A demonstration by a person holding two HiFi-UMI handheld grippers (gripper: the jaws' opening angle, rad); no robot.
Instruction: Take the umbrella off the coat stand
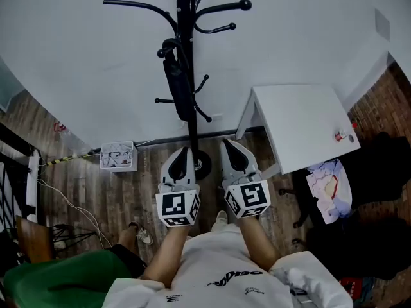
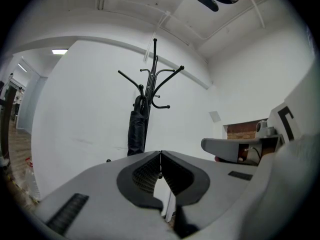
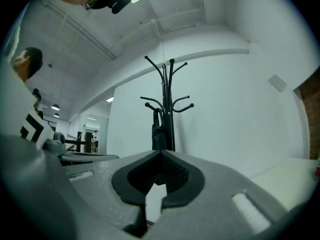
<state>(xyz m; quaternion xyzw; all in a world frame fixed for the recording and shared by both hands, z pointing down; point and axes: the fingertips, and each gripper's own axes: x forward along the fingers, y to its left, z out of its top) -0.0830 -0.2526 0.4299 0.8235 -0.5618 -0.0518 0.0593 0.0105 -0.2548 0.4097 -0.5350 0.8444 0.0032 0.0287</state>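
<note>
My left gripper (image 2: 160, 154) has its jaws pressed together with nothing between them, and my right gripper (image 3: 160, 152) is closed and empty just the same. Both point level, side by side, toward the coat stand (image 1: 186, 18) that stands against the white wall (image 1: 77, 76) ahead. The folded black umbrella (image 1: 176, 85) hangs on the stand's left side, close along the pole, well apart from both pairs of tips. A white table (image 1: 302, 127) stands off to my right.

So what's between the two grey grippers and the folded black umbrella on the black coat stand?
Nothing. Both gripper views show only open air between the left gripper, the right gripper and the folded black umbrella.
</note>
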